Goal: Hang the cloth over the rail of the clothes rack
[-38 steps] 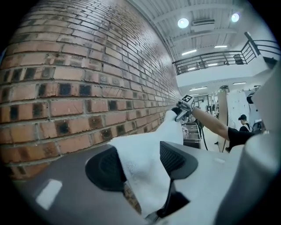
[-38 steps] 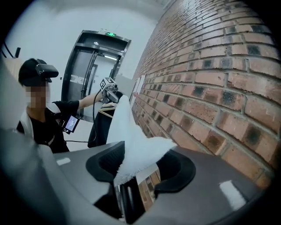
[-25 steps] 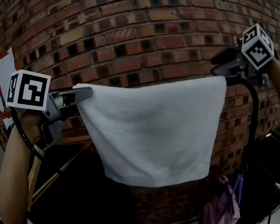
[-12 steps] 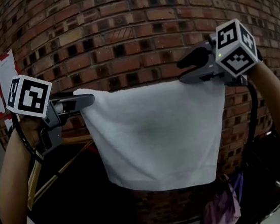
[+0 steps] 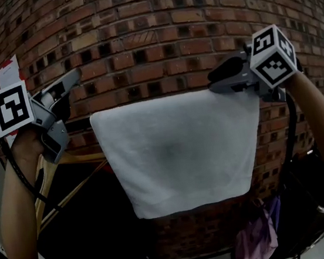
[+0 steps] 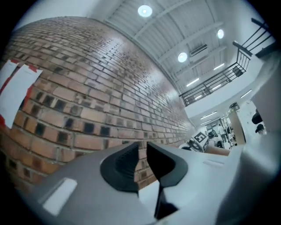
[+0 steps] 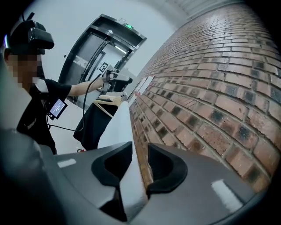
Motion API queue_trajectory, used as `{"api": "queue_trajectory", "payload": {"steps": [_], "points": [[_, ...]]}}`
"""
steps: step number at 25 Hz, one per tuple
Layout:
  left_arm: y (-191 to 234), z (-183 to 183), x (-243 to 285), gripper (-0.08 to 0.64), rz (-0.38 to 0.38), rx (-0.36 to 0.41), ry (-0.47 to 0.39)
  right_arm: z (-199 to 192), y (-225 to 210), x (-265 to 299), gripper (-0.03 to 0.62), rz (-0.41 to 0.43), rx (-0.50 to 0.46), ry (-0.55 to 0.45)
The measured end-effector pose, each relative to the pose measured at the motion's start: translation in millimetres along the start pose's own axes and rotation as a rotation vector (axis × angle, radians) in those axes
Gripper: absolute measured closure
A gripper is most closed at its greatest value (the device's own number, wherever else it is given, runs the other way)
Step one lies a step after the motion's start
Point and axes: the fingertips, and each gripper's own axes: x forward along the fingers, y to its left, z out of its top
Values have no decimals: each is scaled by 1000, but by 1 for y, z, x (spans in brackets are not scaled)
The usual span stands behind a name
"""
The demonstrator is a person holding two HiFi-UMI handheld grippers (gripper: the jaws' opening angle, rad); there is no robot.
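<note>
The white cloth hangs draped over the rack's rail, in front of a brick wall; the rail itself is hidden under the fold. My left gripper is up and to the left of the cloth's left corner, clear of it. Its jaws are closing with only brick wall showing in the narrow gap. My right gripper sits at the cloth's top right corner. Its jaws are closing too, and the cloth's top edge runs along the gap, with no pad visibly pressing on it.
A black tube of the rack curves down at the right. Wooden hangers hang on the rail left of the cloth. Papers are stuck on the wall. A purple thing lies low at the right.
My left gripper has let go of the cloth's left corner and risen up and to the left. The right gripper shifted inward along the top edge. The cloth stays draped.
</note>
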Motion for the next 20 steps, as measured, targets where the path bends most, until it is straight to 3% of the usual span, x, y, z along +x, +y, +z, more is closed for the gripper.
{"api": "queue_trajectory", "payload": {"steps": [1,6,8,10,13,16,20], "points": [[-14,2,10,533,-13,5,-25,1,0,0,479,-5,1,1],[-83,-9,73,540,-197,13,-44,6,0,2,480,-66,-25,-20],[-95,-17,91,540,-228,6,-50,5,-6,0,480,-127,-64,-30],[-103,-22,99,540,-226,6,-70,17,-12,-7,501,-227,-107,-73],[-121,-29,104,540,-235,31,-71,56,-11,-20,583,-341,-72,-279],[-138,-43,102,540,-194,116,-48,73,11,-15,588,-341,0,-407],[-149,-93,77,540,-115,271,2,56,64,4,588,-307,80,-499]]}}
